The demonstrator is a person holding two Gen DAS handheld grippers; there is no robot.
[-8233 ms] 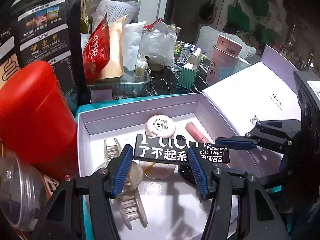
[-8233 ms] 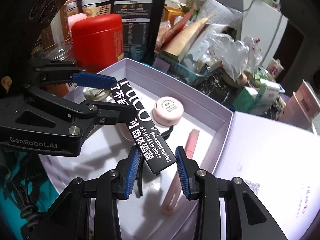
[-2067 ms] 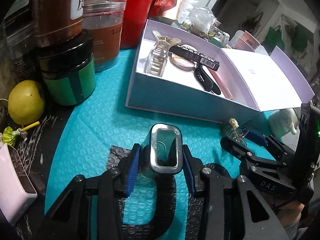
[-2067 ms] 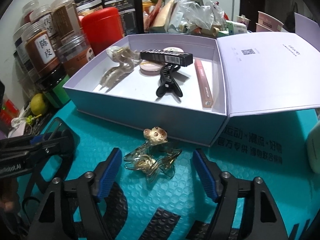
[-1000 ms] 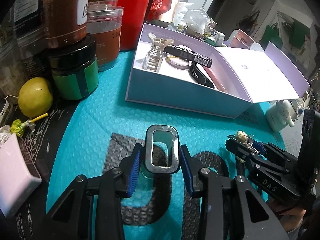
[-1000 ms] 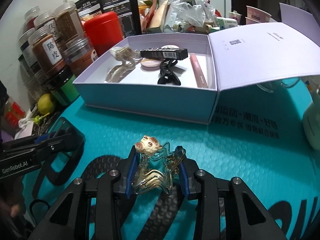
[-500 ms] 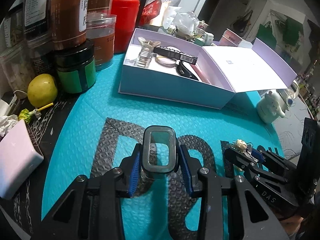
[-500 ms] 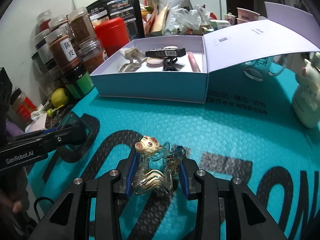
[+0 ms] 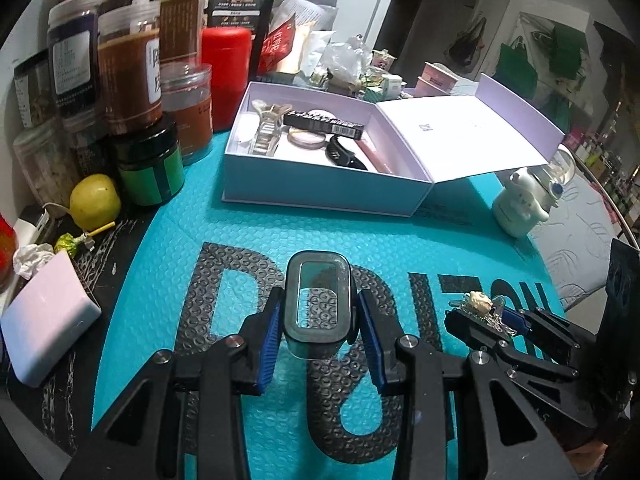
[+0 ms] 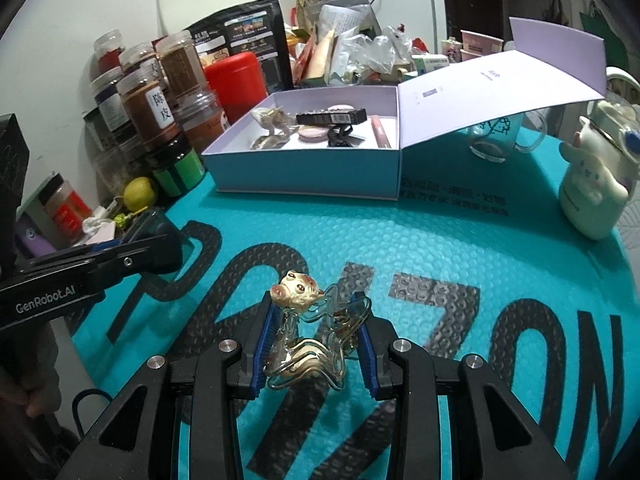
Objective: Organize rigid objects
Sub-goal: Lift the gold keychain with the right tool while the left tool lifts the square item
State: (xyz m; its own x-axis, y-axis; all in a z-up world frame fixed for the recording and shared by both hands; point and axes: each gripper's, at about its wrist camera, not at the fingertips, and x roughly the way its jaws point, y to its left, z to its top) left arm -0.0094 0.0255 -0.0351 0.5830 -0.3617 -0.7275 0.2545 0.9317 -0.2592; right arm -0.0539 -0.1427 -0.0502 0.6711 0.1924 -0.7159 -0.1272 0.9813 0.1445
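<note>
My left gripper (image 9: 319, 326) is shut on a small dark clear-walled container (image 9: 319, 305), held above the teal mat (image 9: 240, 236). My right gripper (image 10: 315, 338) is shut on a clear hair claw clip with a cream animal head (image 10: 308, 332). The left wrist view shows that clip (image 9: 478, 304) at lower right in the right gripper (image 9: 484, 320). In the right wrist view the left gripper (image 10: 156, 240) and its container (image 10: 154, 226) enter from the left. An open lavender box (image 9: 320, 184) (image 10: 304, 172) at the far side of the mat holds a clear claw clip (image 9: 266, 128), a black carton (image 9: 324, 122), a black clip and a pink tube.
Spice jars (image 9: 128, 68), a green jar (image 9: 150, 170), a red canister (image 9: 226, 76) and a lemon (image 9: 95, 201) crowd the left of the box. A white power bank (image 9: 44, 320) lies at the mat's left edge. A white character bottle (image 10: 592, 196) and a glass mug (image 10: 500, 136) stand right.
Both grippers have pulled back from the box and risen with their loads. The box now looks smaller and farther in both views, and more of the mat's lettering shows.
</note>
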